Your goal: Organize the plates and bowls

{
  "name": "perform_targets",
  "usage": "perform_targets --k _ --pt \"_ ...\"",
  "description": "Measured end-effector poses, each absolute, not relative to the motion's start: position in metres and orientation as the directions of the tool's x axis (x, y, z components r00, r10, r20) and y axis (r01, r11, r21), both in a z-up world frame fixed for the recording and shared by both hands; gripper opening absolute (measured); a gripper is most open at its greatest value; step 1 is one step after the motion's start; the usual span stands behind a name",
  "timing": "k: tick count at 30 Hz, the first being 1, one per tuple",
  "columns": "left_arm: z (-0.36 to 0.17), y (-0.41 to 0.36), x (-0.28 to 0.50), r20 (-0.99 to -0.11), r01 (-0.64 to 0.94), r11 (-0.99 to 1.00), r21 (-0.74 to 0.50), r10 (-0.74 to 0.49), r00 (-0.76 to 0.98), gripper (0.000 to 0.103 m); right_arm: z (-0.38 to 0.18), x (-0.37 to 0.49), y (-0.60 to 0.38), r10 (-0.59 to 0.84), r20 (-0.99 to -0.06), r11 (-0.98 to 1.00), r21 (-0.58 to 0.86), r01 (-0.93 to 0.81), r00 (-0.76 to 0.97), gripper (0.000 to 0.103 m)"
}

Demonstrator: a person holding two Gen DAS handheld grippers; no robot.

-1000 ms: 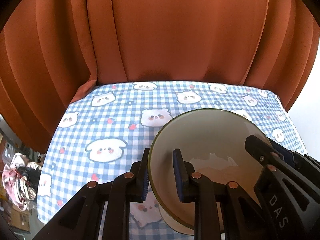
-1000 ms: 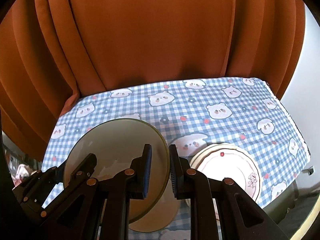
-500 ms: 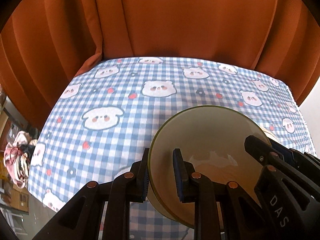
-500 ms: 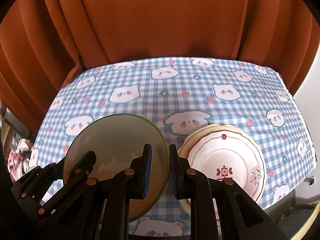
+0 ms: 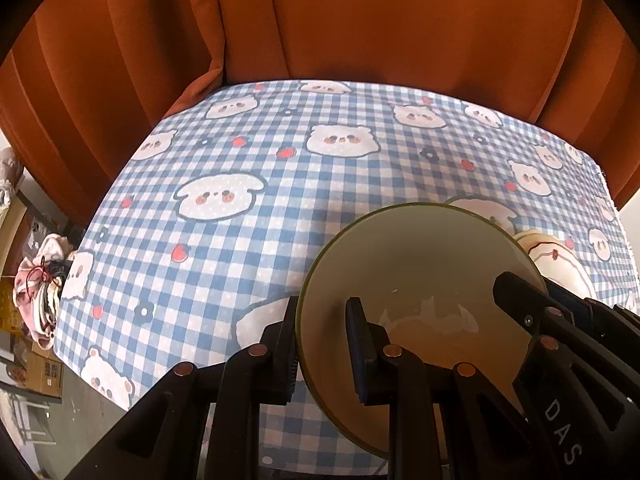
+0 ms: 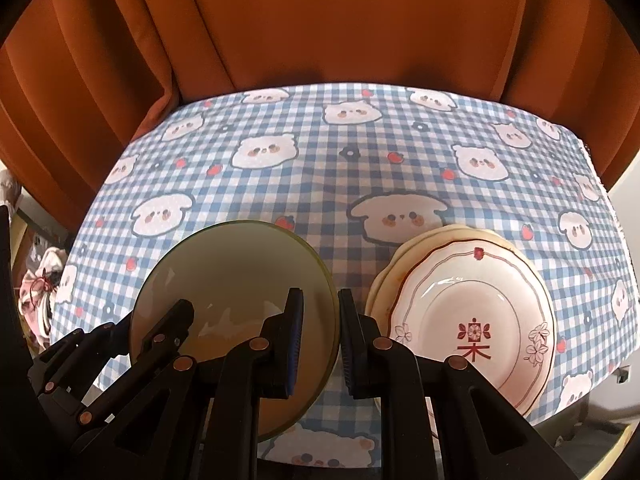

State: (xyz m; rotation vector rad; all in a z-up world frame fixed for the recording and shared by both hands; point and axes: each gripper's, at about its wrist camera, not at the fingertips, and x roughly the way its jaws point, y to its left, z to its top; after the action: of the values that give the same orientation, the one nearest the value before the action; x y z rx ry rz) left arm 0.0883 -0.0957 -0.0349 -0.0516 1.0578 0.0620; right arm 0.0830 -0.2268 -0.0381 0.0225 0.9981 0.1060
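Note:
A cream bowl [image 5: 420, 264] with an olive rim hangs a little above the checked tablecloth, held from both sides. My left gripper [image 5: 324, 320] is shut on its left rim, one pad inside and one outside. My right gripper [image 6: 320, 308] is shut on the right rim of the same bowl [image 6: 236, 272]. Each gripper shows in the other's view: the right gripper [image 5: 520, 304] at the bowl's far side, the left gripper [image 6: 168, 320] at lower left. Just right of the bowl, a stack of cream plates [image 6: 468, 312] with red trim lies on the cloth; its edge [image 5: 560, 256] peeks out behind the bowl.
The table [image 6: 320, 160] wears a blue-and-white cloth printed with bears. An orange curtain [image 5: 360, 20] hangs close behind its far edge. A pink bag [image 5: 36, 292] and boxes lie on the floor off the left edge. The cloth behind and left of the bowl lies bare.
Both grippers have sunk toward the table with the bowl between them and tipped further down. The plate stack has come into fuller view to the right.

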Motion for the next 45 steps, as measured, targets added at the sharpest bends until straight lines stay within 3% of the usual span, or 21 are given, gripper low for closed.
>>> perform_targets --k 12,26,32,37,45 --pt "-0.045 -0.099 0.089 -0.885 -0.115 0.993 -0.004 0.050 0.464 0.020 -0.044 0.086 -0.221 0.100 -0.834 0.988 0.019 -0.152 0.543 0.021" --pt "-0.045 -0.113 0.088 -0.879 -0.090 0.995 0.039 0.077 0.470 0.020 -0.050 0.081 -0.240 0.153 -0.815 0.984 0.075 -0.160 0.559 0.021" --pt "-0.045 -0.110 0.090 -0.884 -0.086 0.996 0.027 0.064 0.462 0.040 -0.048 0.082 -0.237 0.173 -0.806 0.982 0.097 -0.162 0.566 0.021" --pt "-0.046 -0.108 0.094 -0.882 -0.042 0.999 -0.003 0.017 0.471 0.045 -0.053 0.087 -0.232 0.167 -0.829 0.984 0.104 -0.146 0.534 0.047" --pt "-0.053 -0.100 0.108 -0.895 0.043 0.995 -0.088 -0.098 0.435 0.053 -0.058 0.094 -0.232 0.084 -0.854 0.996 0.072 -0.043 0.513 0.057"
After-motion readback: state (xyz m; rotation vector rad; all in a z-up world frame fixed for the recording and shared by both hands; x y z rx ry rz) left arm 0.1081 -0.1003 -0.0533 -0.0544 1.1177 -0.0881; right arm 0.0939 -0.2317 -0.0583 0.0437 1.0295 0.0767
